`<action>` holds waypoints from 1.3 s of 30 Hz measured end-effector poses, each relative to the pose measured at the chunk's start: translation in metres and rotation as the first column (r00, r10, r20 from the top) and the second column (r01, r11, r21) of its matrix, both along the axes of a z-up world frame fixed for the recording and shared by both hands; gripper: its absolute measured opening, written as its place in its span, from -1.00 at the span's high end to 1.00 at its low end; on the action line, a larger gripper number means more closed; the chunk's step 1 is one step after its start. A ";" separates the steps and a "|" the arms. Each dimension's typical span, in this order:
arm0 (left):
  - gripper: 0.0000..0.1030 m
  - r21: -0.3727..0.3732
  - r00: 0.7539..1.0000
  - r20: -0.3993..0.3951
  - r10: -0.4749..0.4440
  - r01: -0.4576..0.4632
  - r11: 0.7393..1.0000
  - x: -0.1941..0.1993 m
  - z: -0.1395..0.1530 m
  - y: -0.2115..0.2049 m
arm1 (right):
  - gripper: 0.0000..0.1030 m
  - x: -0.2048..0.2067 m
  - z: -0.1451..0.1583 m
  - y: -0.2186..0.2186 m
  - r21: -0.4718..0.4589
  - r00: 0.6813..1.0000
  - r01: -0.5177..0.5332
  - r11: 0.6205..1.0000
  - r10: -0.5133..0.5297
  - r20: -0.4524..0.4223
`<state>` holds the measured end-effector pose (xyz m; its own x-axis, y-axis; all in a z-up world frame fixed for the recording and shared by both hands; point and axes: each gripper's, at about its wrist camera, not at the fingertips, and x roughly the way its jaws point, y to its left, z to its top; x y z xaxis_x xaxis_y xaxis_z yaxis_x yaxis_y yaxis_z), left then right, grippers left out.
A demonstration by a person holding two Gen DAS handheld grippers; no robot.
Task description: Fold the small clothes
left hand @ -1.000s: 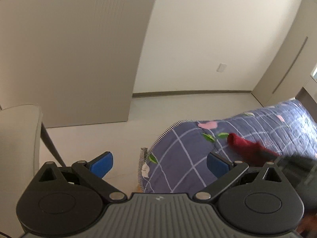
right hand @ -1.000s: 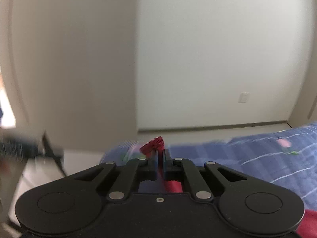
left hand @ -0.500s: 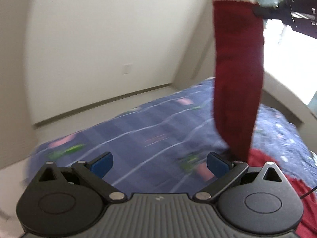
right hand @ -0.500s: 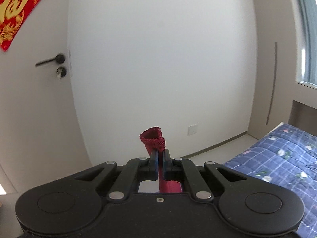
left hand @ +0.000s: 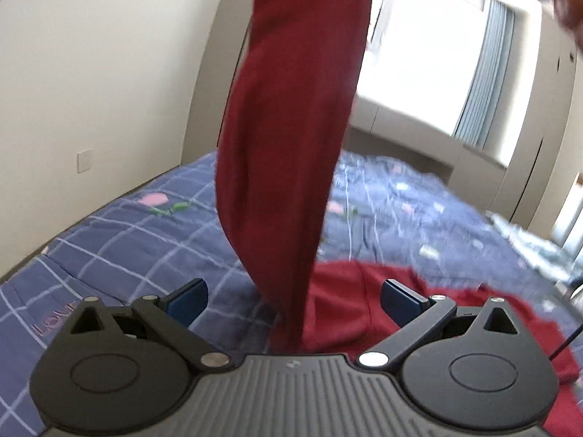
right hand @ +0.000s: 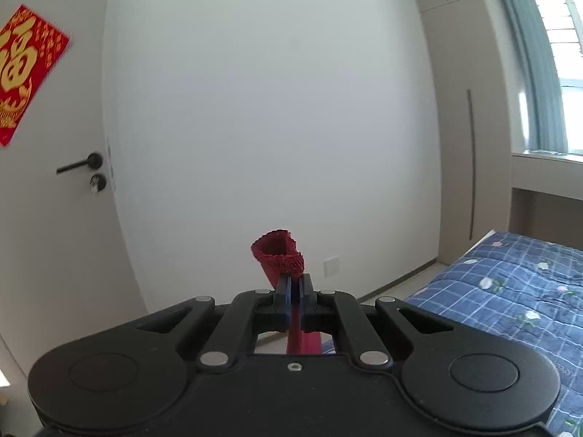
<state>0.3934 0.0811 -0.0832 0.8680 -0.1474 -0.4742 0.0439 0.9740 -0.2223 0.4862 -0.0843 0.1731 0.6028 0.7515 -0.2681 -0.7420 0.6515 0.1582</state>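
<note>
A dark red garment (left hand: 291, 127) hangs down in a long strip in the left wrist view, its lower part bunched on the bed (left hand: 342, 313). My left gripper (left hand: 293, 300) is open, its blue pads either side of the hanging strip's lower end without closing on it. My right gripper (right hand: 293, 287) is shut on the garment's ribbed cuff (right hand: 278, 255), held high and pointing at the wall; the cloth drops out of sight below it.
The bed has a blue checked quilt (left hand: 127, 240) with flower prints, also in the right wrist view (right hand: 510, 291). A white door (right hand: 51, 189) with a red poster (right hand: 22, 73) stands at left. A window (left hand: 419, 54) with curtains is behind the bed.
The right gripper has lifted the red garment higher, so it hangs as a long strip. The left gripper has swung right over the bed, bringing the strip between its open pads.
</note>
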 end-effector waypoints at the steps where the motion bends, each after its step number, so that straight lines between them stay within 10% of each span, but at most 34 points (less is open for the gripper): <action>1: -0.99 0.041 0.999 -0.017 0.039 -0.038 0.998 0.004 -0.004 -0.006 | 0.94 -0.001 -0.001 -0.009 0.015 1.000 0.016 1.000 -0.016 0.009; 7: -0.30 0.136 0.992 -0.064 0.110 -0.101 0.986 0.025 -0.008 -0.027 | 0.94 -0.009 -0.011 -0.087 0.105 0.982 0.173 0.979 -0.180 0.065; 17: -0.26 0.256 0.995 -0.014 -0.101 0.102 0.961 0.015 -0.004 -0.059 | 0.94 -0.083 -0.123 -0.237 0.073 0.806 0.592 0.803 -0.588 -0.068; 26: -0.77 0.099 0.965 -0.140 -0.221 0.235 0.967 0.017 -0.019 -0.037 | 0.92 -0.131 -0.231 -0.275 -0.070 0.696 0.680 0.730 -0.673 -0.251; 35: -0.98 -0.123 0.971 -0.193 -0.143 0.121 0.985 0.050 -0.007 0.002 | -0.08 -0.149 -0.258 -0.293 -0.129 0.639 0.685 0.717 -0.676 -0.366; 39: -0.98 -0.148 0.965 -0.234 -0.118 0.085 0.985 0.089 -0.019 -0.001 | -0.09 -0.135 -0.263 -0.307 -0.100 0.608 0.709 0.698 -0.677 -0.415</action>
<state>0.4822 0.0799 -0.1023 0.7075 -0.3060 -0.6370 0.0698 0.9273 -0.3679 0.3513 -0.3914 -0.0903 0.8035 0.1789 -0.5679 0.0678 0.9201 0.3858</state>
